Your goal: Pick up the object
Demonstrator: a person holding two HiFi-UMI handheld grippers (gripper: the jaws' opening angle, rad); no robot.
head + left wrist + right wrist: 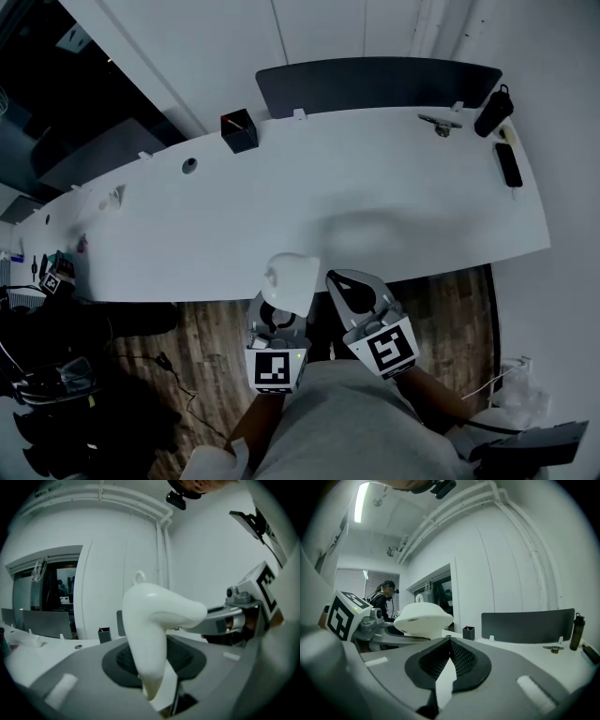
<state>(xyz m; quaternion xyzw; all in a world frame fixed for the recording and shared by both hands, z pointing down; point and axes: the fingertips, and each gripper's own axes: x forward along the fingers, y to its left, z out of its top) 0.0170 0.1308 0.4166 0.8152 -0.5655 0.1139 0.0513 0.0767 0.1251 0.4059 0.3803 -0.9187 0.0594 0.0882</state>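
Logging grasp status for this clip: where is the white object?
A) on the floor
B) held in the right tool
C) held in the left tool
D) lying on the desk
C: the white object sits clamped in the left tool, while the right tool is shut and empty.

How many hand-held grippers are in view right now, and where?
2. The left hand-held gripper is just off the near edge of the white desk, shut on a white object. The right hand-held gripper is beside it, to its right, shut and empty. None hidden.
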